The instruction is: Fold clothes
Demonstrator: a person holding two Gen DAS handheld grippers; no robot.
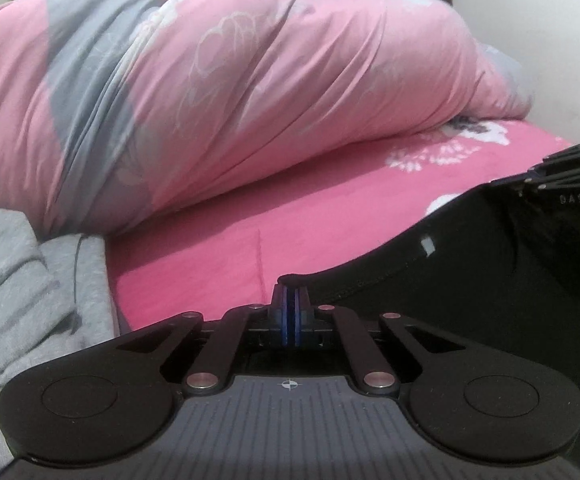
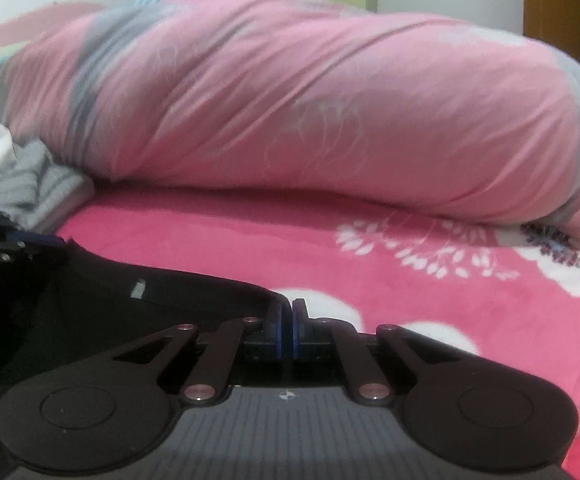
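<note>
Both claws (image 1: 291,292) (image 2: 287,305) clamped on black garment (image 1: 470,260)

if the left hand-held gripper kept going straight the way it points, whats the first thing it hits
The left hand-held gripper, shut on the black garment, points across bare pink sheet. Beyond that, the first thing it would likely meet is the rolled pink-and-grey duvet, though depth is hard to judge.

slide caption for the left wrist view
Left tongs shut on a black garment's edge over a pink bedsheet, rolled duvet behind.
</note>
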